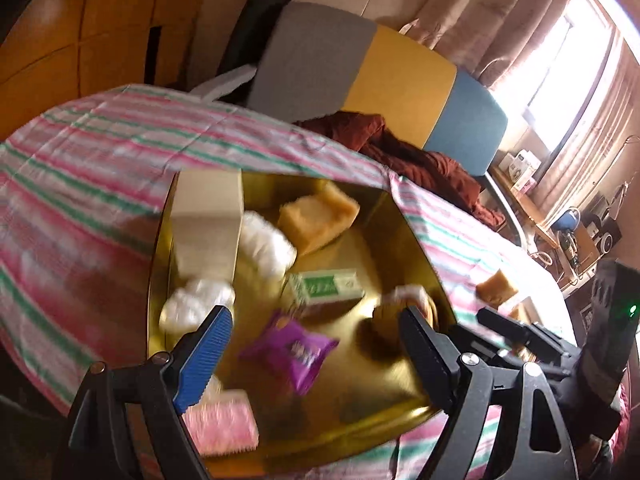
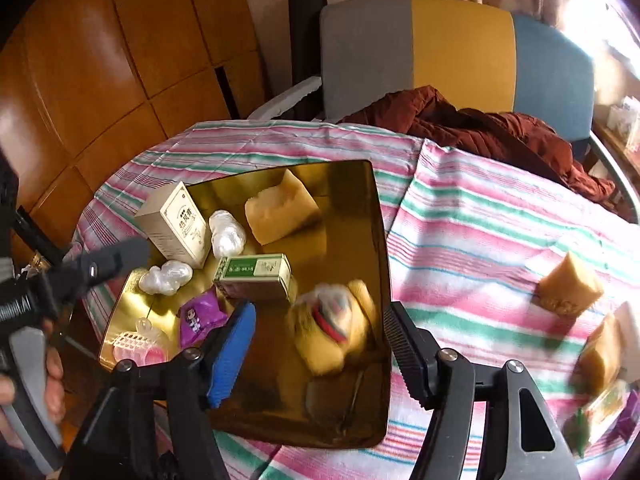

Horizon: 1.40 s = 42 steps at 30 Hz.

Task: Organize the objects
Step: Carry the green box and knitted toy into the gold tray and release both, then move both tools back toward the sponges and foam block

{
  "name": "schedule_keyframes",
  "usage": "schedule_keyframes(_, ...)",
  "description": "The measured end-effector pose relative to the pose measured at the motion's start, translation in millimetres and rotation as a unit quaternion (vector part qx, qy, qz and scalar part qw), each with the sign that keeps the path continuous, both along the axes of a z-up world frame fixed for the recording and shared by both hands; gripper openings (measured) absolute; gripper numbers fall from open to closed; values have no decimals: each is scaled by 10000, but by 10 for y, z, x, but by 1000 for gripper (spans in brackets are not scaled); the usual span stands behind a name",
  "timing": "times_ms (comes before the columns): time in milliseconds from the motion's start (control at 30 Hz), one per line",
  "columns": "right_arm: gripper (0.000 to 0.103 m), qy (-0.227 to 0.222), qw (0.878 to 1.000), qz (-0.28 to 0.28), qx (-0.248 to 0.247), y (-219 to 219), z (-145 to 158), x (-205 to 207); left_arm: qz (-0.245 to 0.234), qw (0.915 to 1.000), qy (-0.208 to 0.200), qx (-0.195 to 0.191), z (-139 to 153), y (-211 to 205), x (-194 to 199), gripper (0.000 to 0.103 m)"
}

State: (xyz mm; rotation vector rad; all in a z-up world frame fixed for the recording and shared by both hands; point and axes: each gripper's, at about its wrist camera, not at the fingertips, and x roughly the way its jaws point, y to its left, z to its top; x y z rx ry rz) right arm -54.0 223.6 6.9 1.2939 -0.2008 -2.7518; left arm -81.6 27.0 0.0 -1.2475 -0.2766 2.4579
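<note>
A gold tray lies on the striped cloth and holds a beige box, two white wrapped bundles, a tan block, a green-and-white box, a purple packet and a pink item. My right gripper is open above the tray. A blurred yellow packet sits between its fingers without touching the pads. My left gripper is wide open over the purple packet and grips nothing. The yellow packet shows partly behind its black finger.
More tan blocks and a green-and-white packet lie on the cloth right of the tray. A chair with a dark red garment stands behind the table. A person's hand holds the left gripper's handle.
</note>
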Motion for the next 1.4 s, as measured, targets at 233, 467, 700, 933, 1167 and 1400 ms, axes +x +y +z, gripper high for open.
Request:
schedule_keyframes(233, 76, 102, 9999, -125, -54, 21, 28, 199, 27, 9994, 103, -341, -76, 8, 233, 87)
schedule_keyframes(467, 80, 200, 9997, -155, 48, -35, 35, 346, 59, 9968, 422, -670, 17, 81, 388, 87)
schedule_keyframes(700, 84, 265, 9993, -196, 200, -103, 18, 453, 131, 9933, 636, -961, 48, 136, 543, 87)
schedule_keyframes(933, 88, 395, 9982, -299, 341, -136, 28, 535, 424, 9781, 1216, -1637, 140, 207, 715, 87)
schedule_keyframes(1167, 88, 460, 9978, -358, 321, -127, 25, 577, 610, 9728, 1179, -1900, 133, 229, 757, 87)
schedule_keyframes(1400, 90, 498, 9974, -447, 249, -70, 13, 623, 678, 9674, 1209, -2121, 111, 289, 809, 86)
